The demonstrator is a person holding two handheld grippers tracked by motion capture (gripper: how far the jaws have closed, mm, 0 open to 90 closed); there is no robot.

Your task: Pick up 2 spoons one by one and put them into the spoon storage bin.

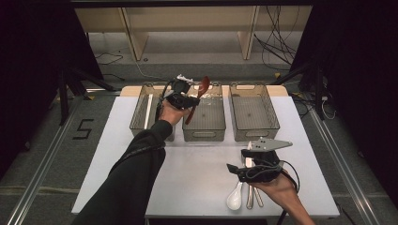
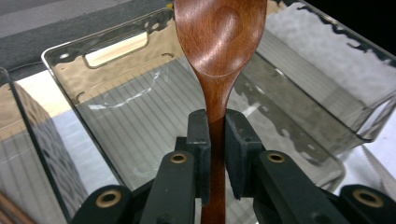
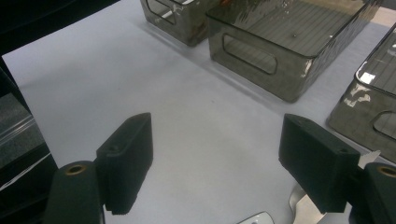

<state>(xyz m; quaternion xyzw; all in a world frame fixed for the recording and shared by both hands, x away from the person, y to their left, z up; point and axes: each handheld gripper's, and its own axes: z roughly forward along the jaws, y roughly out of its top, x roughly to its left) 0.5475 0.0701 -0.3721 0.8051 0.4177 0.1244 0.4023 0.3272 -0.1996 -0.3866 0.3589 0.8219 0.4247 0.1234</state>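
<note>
My left gripper (image 1: 193,100) (image 2: 217,135) is shut on the handle of a brown wooden spoon (image 1: 201,91) (image 2: 219,37). It holds the spoon bowl-up over the middle smoky plastic bin (image 1: 203,136) (image 2: 116,46). My right gripper (image 1: 237,160) (image 3: 219,163) stands open near the table's front right, with nothing between its fingers. Just below it on the table lie a white ceramic spoon (image 1: 234,198) (image 3: 257,218) and some metal cutlery (image 1: 250,194) (image 3: 299,205).
Three smoky bins stand in a row at the back of the white table (image 1: 117,154). The left bin (image 1: 138,123) (image 3: 173,18) holds a pale stick (image 1: 148,110). The right bin (image 1: 256,133) (image 3: 369,107) looks empty. Wooden shelving and cables lie beyond.
</note>
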